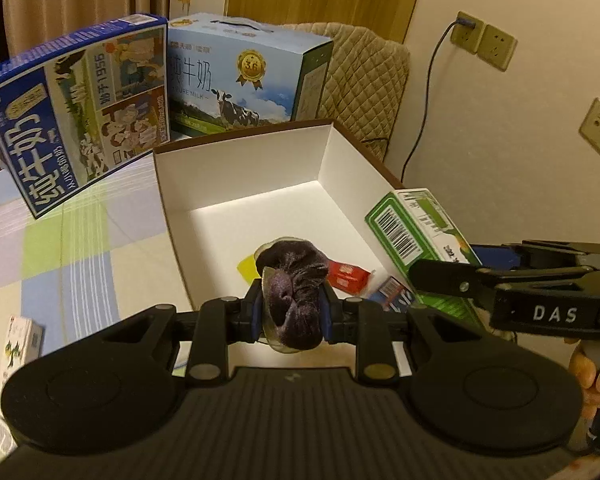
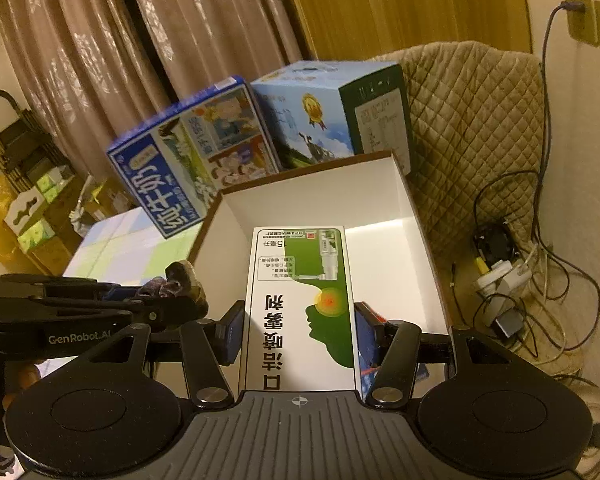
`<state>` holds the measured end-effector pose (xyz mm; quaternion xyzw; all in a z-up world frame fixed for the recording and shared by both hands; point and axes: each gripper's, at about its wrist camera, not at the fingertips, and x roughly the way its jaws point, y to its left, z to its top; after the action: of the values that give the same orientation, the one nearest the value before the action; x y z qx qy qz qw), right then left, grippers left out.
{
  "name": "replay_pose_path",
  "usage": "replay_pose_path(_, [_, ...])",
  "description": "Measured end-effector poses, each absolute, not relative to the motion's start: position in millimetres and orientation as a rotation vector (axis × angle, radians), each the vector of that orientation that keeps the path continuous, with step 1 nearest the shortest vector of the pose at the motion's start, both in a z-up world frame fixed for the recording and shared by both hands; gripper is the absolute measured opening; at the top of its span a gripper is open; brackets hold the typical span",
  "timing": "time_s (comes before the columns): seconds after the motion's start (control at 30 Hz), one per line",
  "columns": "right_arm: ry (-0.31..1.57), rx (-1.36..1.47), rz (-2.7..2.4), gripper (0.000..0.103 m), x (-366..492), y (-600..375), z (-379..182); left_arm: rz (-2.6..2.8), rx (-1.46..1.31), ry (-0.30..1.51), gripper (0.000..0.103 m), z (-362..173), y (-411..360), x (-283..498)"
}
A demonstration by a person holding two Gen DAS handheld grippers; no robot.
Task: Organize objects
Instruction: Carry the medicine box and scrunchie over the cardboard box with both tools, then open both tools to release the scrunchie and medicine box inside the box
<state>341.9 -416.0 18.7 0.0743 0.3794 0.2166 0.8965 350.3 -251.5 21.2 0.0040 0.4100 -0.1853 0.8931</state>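
Left gripper is clamping a crumpled dark purple cloth bundle over the white open box; I'm watching my right gripper squeezing a green-and-white carton, printed with a head silhouette, above the same box.

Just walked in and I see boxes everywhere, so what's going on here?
A person is sorting small items into an open white box with a handheld claw in each hand. The left claw is shut on a dark purple bundle in clear wrap, held over the box's near edge. The right claw grips a green and white spray carton above the box. A small red packet already lies inside. Two milk cartons stand behind.
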Motion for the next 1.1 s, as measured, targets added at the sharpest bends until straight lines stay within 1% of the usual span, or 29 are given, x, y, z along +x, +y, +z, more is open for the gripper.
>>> replay_pose_path(0.43, [0.846,0.094,0.406,0.052,430,-403,-11,-0.323,0.057,0.935,0.024,-13,-262,440])
replay_pose_path(0.77, [0.874,0.049,0.381,0.052,473,-394,-28,-0.299,0.099,0.954,0.026,-31,-267,484])
replay_pose_path(0.87, [0.877,0.045,0.372,0.052,480,-394,-31,-0.294,0.109,0.947,0.028,-33,-270,493])
replay_pose_path(0.9, [0.876,0.043,0.368,0.052,481,-394,-32,-0.298,0.112,0.943,0.03,-34,-270,495])
replay_pose_path(0.93, [0.875,0.041,0.366,0.052,483,-394,-32,-0.299,0.115,0.941,0.035,-35,-271,497])
replay_pose_path(1.0, [0.873,0.037,0.362,0.052,485,-394,-33,-0.285,0.124,0.931,0.042,-35,-272,501])
replay_pose_path(1.07, [0.874,0.036,0.361,0.052,487,-394,-34,-0.283,0.13,0.923,0.045,-35,-272,503])
replay_pose_path(1.1, [0.872,0.036,0.36,0.052,488,-394,-34,-0.281,0.13,0.921,0.05,-35,-271,504])
